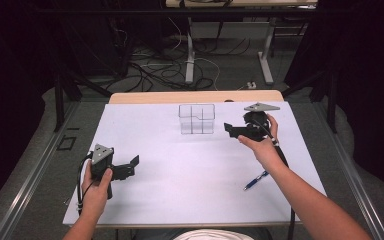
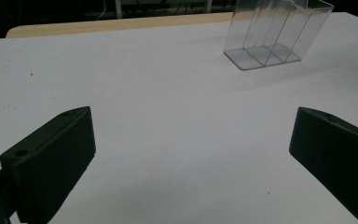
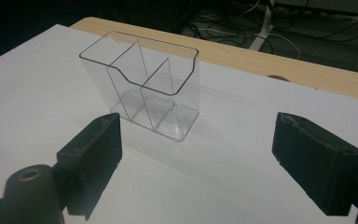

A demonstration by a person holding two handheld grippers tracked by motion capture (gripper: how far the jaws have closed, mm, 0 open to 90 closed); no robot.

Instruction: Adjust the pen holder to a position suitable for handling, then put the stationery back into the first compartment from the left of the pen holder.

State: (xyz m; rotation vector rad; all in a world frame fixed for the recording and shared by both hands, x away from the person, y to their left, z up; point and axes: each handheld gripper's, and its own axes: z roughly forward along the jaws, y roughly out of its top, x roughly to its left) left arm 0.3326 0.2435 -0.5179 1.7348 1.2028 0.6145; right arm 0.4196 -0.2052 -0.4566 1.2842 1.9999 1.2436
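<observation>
**High view: right claw closing in on the clear holder**

High view is showing the right claw (image 1: 231, 129) hovering just right of the clear holder (image 1: 196, 119), which is standing upright at the far middle of the white worktop (image 1: 180, 180). Its jaws are standing wide apart, gripping nothing; in the right gripper view the holder (image 3: 142, 95), split into compartments and empty, is sitting just ahead and left of centre. The left claw (image 1: 132, 167) is waiting near the front left, also spread wide and empty. A blue pen (image 1: 255, 181) is lying beside the right forearm, well apart from the holder.

The work looks to be at the approach stage. The next move is probably calling for either steadying the holder or going back for the pen; which one, I cannot tell.
</observation>
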